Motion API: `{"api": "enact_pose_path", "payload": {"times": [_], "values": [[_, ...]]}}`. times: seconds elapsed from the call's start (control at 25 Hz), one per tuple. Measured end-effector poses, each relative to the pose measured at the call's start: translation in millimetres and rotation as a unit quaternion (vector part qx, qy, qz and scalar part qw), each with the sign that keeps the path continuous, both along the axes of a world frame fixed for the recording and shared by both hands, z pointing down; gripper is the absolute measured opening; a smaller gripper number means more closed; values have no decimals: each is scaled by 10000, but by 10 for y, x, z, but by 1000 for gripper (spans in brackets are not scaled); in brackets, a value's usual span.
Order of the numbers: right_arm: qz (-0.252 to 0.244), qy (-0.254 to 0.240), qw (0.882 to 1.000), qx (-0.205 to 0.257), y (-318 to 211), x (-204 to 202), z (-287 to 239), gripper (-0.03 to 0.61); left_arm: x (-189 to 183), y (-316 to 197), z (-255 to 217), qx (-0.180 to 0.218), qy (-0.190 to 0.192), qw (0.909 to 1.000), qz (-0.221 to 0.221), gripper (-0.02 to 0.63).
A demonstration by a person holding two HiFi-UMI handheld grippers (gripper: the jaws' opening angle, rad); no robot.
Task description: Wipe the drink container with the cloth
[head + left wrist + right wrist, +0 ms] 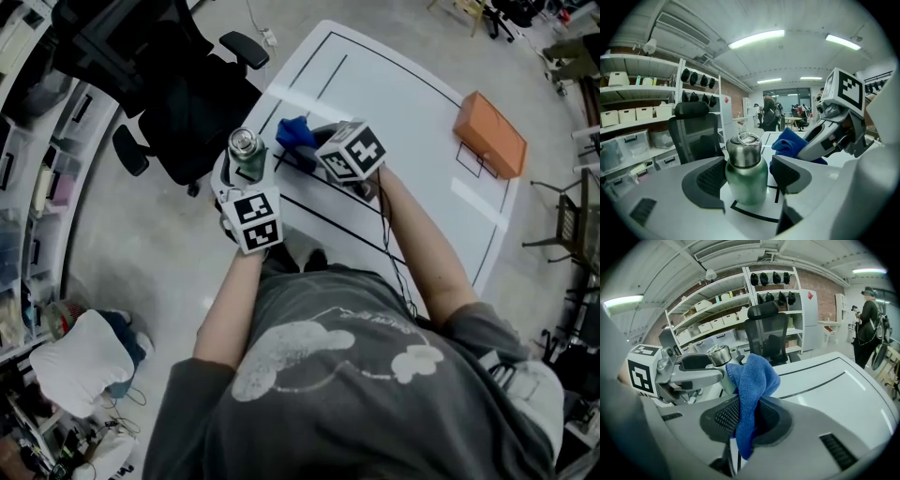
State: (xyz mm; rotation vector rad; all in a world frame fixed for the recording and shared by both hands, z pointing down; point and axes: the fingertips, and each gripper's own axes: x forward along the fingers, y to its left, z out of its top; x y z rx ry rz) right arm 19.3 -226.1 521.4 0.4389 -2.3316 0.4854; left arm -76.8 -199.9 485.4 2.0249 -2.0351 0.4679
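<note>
**Operator and rig, looks only**

Dark grey short-sleeve T-shirt (309,427) with a pale cloud print. Thin black cable (385,239) along the right arm. Left gripper (747,177) and right gripper (749,414) have light grey shells and black cross-hatched pads (708,177). Each carries a white cube (256,221) with black square markers.

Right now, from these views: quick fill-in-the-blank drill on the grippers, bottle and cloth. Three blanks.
1. The right gripper is shut on a ___ cloth.
2. The green bottle, its steel lid on, stands between the jaws of the ___ gripper.
3. Near the far edge of the white table lies an ___ box.

Missing words: blue; left; orange.
</note>
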Motion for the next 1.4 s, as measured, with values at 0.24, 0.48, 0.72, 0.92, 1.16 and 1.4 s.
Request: {"api": "enact_pose_path", "payload": {"times": [0.24, 0.48, 0.72, 0.92, 1.16, 1.4], "values": [[19, 55, 10000, 15, 8, 81, -14, 59, -42, -42, 151, -281, -56, 9994, -216, 308], [-7, 56, 10000, 74, -82, 72, -63, 60, -28, -56, 134, -168, -37, 9996, 221, 302], [-479, -88, 9988, 81, -148, -129, -187, 58, -27, -25, 123, -81, -30, 9871, 1597, 301], [-1060, -130, 9943, 26, -173, -390, -268, 58, -34, 1, 114, 16, -3, 9677, 2522, 301], [-1861, -310, 9820, -20, -149, -776, -354, 58, -42, 17, 90, 162, 37, 9322, 3615, 301], [-2526, -439, 9661, -316, -174, -1017, -350, 58, -52, -3, 103, 227, 95, 8901, 4552, 301]]}}
